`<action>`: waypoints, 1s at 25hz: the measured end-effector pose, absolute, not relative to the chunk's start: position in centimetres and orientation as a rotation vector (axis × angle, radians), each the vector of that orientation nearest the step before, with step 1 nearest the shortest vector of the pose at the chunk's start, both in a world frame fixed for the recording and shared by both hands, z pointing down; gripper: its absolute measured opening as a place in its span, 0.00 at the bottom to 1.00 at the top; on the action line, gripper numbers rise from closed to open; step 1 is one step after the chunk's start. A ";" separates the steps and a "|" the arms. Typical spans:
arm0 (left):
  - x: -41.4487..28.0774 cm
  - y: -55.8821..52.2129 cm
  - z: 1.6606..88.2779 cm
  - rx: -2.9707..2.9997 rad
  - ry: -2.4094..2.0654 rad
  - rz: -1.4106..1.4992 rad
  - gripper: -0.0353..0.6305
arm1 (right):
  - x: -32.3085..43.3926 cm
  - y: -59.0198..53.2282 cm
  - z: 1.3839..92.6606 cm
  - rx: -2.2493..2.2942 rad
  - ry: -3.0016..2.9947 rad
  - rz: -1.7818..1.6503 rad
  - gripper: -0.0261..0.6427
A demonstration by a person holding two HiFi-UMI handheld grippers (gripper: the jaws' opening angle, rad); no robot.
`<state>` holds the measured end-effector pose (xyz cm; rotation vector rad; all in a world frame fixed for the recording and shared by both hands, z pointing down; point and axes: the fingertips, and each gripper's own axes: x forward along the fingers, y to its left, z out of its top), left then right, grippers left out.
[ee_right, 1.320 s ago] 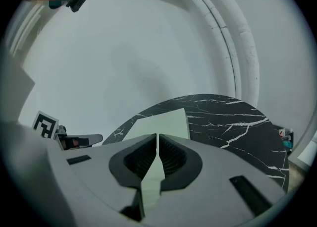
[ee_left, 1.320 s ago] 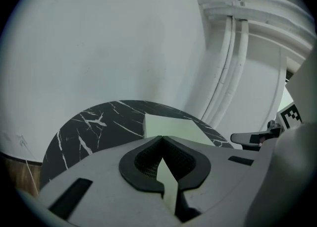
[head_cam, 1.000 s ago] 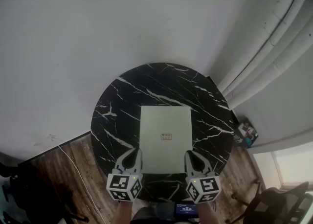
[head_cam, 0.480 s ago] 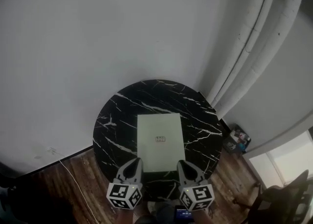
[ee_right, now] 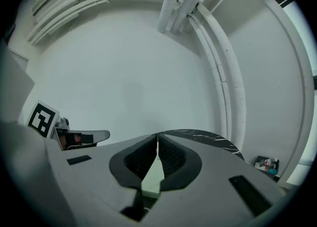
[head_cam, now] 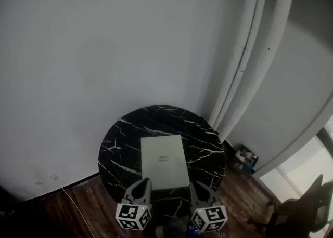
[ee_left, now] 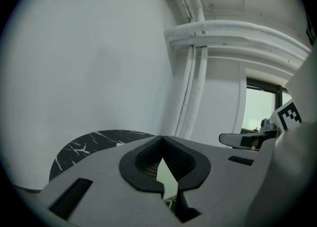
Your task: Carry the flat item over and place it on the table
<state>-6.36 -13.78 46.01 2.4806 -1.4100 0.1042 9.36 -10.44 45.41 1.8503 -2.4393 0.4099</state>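
The left gripper had its jaws pressed together at the tips, with nothing clamped between the dark ribbed pads. Only a pale sliver of the flat item showed through the gap behind them. The right gripper was closed the same way, tips meeting and empty, with the same pale surface visible below its pads.

In the head view both grippers sat side by side at the near edge of the table, the left one at the item's near left corner and the right one at its near right corner. Whether either touched it could not be told.

The flat item, a pale green rectangle with a small label at its middle, lay flat on the table. It sat roughly centred and towards the near edge, its long sides running away from the person. The table was round, with a black top veined in white.

Beyond its far edge rose a plain white wall, with white pipes running up to the right. A wooden floor lay beneath, crossed by a thin cable. Some small colourful objects sat by the right edge of the table.
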 end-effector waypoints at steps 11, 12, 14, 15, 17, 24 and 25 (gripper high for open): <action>-7.2 -12.0 42.6 2.566 -1.461 0.092 0.07 | 7.5 -8.9 43.4 1.871 -2.473 0.335 0.07; -7.1 -12.0 42.4 2.574 -1.464 0.094 0.07 | 7.7 -8.8 43.2 1.877 -2.468 0.329 0.07; -7.0 -12.1 42.2 2.594 -1.471 0.113 0.07 | 7.9 -8.8 43.0 1.891 -2.459 0.314 0.07; -6.9 -12.1 42.1 2.601 -1.470 0.116 0.07 | 8.1 -8.7 42.8 1.897 -2.455 0.302 0.07; -6.7 -12.0 42.0 2.611 -1.457 0.100 0.07 | 8.4 -8.6 42.8 1.904 -2.444 0.286 0.07; -6.9 -11.5 41.7 2.617 -1.452 0.081 0.07 | 8.5 -8.3 43.0 1.917 -2.439 0.308 0.07; -7.0 -11.5 41.7 2.616 -1.452 0.078 0.07 | 8.5 -8.3 43.0 1.918 -2.440 0.310 0.07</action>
